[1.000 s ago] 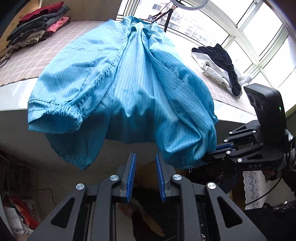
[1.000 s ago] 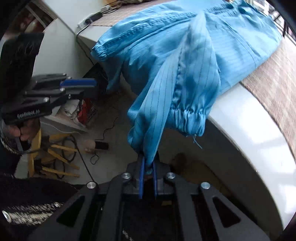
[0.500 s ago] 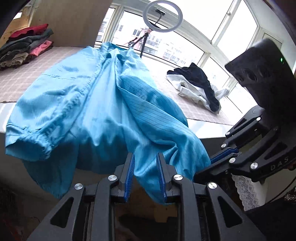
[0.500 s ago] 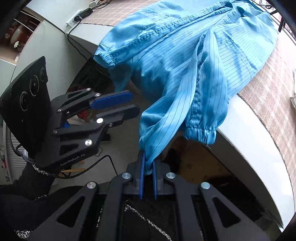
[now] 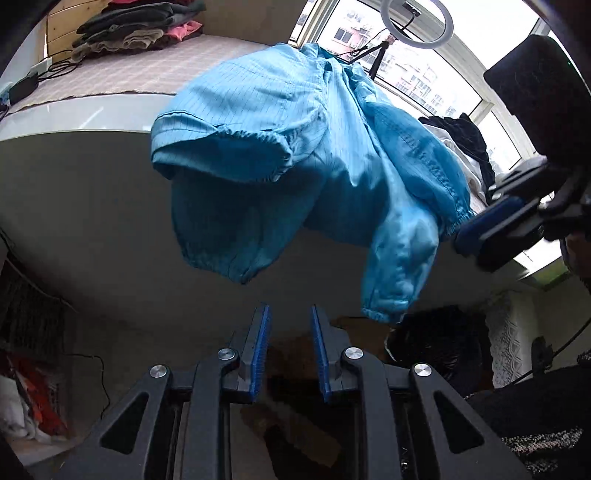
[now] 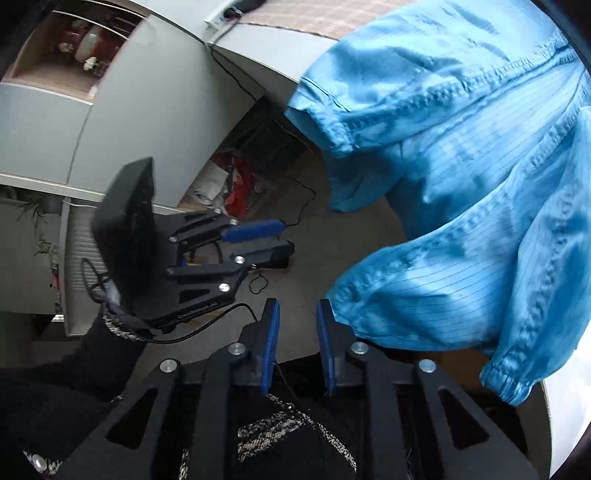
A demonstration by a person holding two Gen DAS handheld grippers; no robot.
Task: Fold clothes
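Jaws of my right gripper point(image 6: 295, 341) have just opened, left gripper point(image 5: 288, 347) empty too, striped blue satin jacket point(image 5: 295, 155) drooping off the near table edge; I'd regrip low by the hem.

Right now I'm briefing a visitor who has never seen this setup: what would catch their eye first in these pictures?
The bright blue jacket dominates: it lies on the white ledge by the window, its hem and elastic-cuffed sleeves hanging over the edge. In front of it, the left gripper and the right gripper are both open with nothing between their blue pads; the right one's jaws have just been opening. Behind, folded clothes are stacked at the far left of the ledge.
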